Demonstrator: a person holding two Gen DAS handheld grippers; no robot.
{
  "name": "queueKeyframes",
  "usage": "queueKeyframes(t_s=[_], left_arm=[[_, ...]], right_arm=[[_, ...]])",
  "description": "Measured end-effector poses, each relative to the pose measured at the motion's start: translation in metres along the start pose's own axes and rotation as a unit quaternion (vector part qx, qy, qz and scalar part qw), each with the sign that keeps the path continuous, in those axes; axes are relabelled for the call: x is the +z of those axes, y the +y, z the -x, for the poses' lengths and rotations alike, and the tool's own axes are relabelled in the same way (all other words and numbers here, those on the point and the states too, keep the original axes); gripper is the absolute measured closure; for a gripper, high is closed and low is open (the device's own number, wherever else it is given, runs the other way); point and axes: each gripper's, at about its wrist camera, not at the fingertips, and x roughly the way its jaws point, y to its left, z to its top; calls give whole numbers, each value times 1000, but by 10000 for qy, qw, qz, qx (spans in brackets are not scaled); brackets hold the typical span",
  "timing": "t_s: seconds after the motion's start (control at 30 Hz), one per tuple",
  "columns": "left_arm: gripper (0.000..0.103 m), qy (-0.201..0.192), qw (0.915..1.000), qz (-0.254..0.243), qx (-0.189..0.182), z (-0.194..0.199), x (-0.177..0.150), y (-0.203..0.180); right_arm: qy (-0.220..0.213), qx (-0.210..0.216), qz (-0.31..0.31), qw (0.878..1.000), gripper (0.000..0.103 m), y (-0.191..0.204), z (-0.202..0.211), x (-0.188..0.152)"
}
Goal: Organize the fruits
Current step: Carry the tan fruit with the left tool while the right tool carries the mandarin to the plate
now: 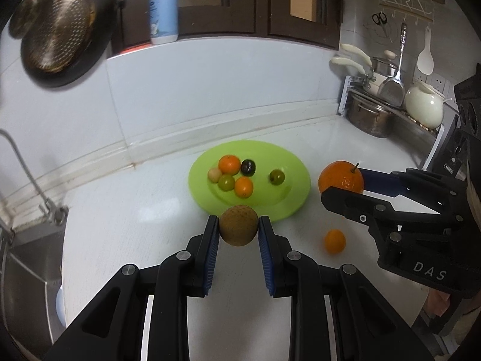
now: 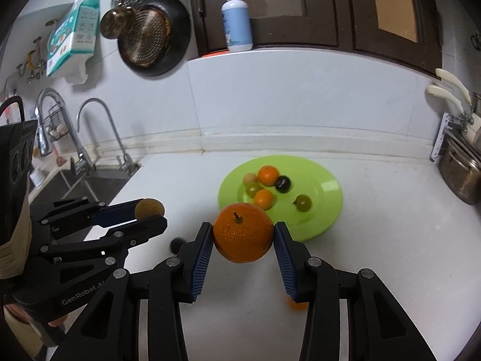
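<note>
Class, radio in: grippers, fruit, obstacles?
Left gripper shut on kiwi. Right gripper shut on orange. Green plate ahead, path clear.

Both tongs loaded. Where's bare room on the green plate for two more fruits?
Green plate: the right half is bare apart from one green fruit, and so is the near rim by the kiwi. Crowded: the left-centre cluster around the small orange.

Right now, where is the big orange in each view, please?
Left wrist view: the big orange is at the right of the middle, shut between the pads of the right gripper, just right of the green plate.
Right wrist view: the big orange is at the lower centre, between that gripper's own fingers, in front of the plate.
Shared landmark: the green plate with small fruits on it.
</note>
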Motion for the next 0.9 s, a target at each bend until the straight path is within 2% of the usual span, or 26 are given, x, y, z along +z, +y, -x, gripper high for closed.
queueKeyframes(t_s=[0.6,0.9], left_arm=[[76,-65,9994,-255,-209,-48,61,-3],[76,123,9991,-292,-274,-87,81,0]], right_arm=[[-139,-265,-177,9994,61,-42,-31,49],[-35,-357,-161,9992,61,-60,-57,65]])
